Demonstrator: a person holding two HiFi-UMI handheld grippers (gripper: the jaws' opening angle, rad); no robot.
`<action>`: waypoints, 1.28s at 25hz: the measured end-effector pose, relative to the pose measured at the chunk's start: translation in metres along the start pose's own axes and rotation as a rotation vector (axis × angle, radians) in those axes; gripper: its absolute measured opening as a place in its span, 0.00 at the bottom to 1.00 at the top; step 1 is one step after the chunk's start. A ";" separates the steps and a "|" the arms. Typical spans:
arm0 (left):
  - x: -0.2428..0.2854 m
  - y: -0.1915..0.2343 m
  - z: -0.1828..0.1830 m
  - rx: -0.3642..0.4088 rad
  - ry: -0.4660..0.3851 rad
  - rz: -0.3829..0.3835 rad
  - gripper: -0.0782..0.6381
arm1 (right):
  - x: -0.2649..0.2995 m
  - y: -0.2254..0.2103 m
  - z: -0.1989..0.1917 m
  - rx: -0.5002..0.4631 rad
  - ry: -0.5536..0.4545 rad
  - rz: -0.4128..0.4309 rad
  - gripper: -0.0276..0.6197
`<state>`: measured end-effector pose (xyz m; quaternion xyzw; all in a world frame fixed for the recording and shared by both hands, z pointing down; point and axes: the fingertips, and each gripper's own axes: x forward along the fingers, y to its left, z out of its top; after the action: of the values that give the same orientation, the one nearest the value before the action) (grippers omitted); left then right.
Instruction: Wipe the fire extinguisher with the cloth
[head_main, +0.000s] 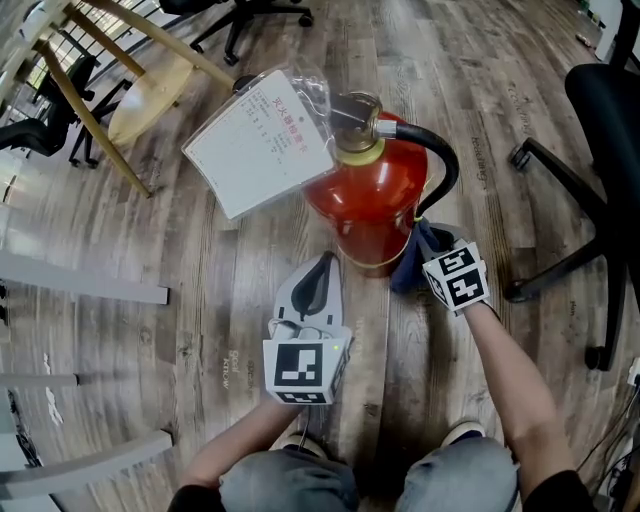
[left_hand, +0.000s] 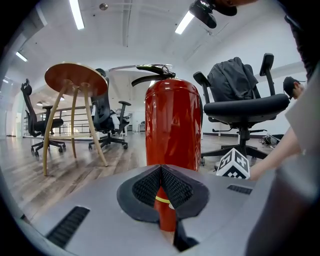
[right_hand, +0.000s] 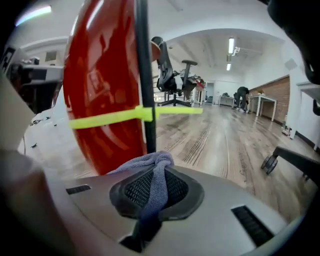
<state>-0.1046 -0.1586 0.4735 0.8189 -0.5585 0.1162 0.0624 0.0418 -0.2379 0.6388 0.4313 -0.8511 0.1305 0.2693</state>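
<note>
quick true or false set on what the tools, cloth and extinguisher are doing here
1. The right tool is shut on the cloth. True.
2. The left tool grips a corner of the cloth as well. False: its jaws are together with nothing between them.
3. The fire extinguisher lies on its side. False: it stands upright on the wooden floor.
4. A white card in a clear sleeve sits at the extinguisher's top. True.
</note>
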 end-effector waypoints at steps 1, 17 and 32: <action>0.000 0.001 0.000 0.001 0.000 0.001 0.12 | 0.003 0.009 -0.009 -0.001 0.016 0.020 0.09; -0.004 0.000 -0.002 -0.004 -0.010 -0.026 0.12 | -0.047 0.098 0.012 0.082 -0.123 0.184 0.09; -0.018 -0.058 -0.013 0.286 0.028 -0.261 0.50 | -0.146 0.171 0.166 -0.102 -0.398 0.539 0.09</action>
<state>-0.0580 -0.1181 0.4830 0.8833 -0.4244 0.1966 -0.0325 -0.0826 -0.1153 0.4211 0.1938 -0.9758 0.0675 0.0752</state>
